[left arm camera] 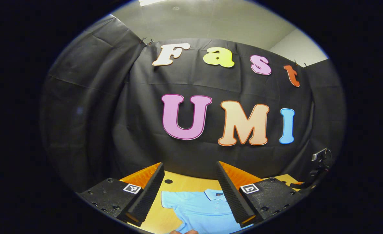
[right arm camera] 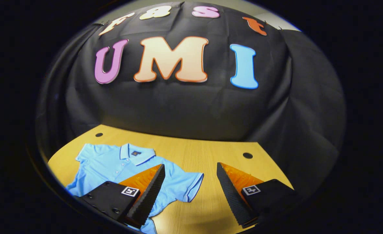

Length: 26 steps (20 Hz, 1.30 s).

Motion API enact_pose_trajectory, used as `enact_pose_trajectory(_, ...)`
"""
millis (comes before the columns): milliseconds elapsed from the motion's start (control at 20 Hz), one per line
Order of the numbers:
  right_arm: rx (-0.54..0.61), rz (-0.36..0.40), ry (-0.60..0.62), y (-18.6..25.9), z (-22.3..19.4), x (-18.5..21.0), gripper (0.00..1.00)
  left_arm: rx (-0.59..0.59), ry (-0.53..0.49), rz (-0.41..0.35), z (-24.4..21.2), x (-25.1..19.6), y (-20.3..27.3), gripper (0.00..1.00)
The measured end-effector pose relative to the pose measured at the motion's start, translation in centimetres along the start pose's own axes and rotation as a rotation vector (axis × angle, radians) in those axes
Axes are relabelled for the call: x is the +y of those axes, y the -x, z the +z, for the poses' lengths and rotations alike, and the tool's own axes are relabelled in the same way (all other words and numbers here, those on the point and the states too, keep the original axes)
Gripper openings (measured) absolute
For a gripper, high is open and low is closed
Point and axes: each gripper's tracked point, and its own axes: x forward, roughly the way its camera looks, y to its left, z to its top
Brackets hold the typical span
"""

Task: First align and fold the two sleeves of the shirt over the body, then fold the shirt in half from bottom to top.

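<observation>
A light blue polo shirt [right arm camera: 113, 164] lies flat on the wooden table [right arm camera: 207, 152], collar toward the booth wall, both short sleeves spread out. In the right gripper view my right gripper [right arm camera: 190, 191] hangs open above the table; its left finger overlaps the shirt's body and the right sleeve [right arm camera: 188, 183] lies between the fingers. In the left gripper view my left gripper [left arm camera: 190, 191] is open and held above the table, with the shirt [left arm camera: 201, 211] and its collar below and between the fingers. Neither gripper holds anything.
The black cloth wall stands close behind the table. Two round holes [right arm camera: 247, 155] pierce the tabletop near its back edge. A small clamp-like device [left arm camera: 320, 162] sits at the far right in the left gripper view. A fingertip [left arm camera: 185, 232] peeks in at the bottom edge.
</observation>
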Motion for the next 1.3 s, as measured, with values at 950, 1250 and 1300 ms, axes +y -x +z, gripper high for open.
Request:
enact_pose_trajectory(950,0.342,-0.122,-0.127,-11.5,-12.8,0.6,0.87,0.091,-0.11,0.048,-2.7,5.8,-3.4,0.94)
enact_pose_trajectory(1250,0.346,-0.074,-0.207,-11.6,-12.2,2.2,0.03,0.098,-0.101,0.042,-3.4,5.7,-3.8,0.95)
enact_pose_trajectory(1300,0.35,-0.056,-0.222,-11.7,-12.2,2.6,0.02,0.1,-0.1,0.043,-3.4,5.8,-3.9,0.95)
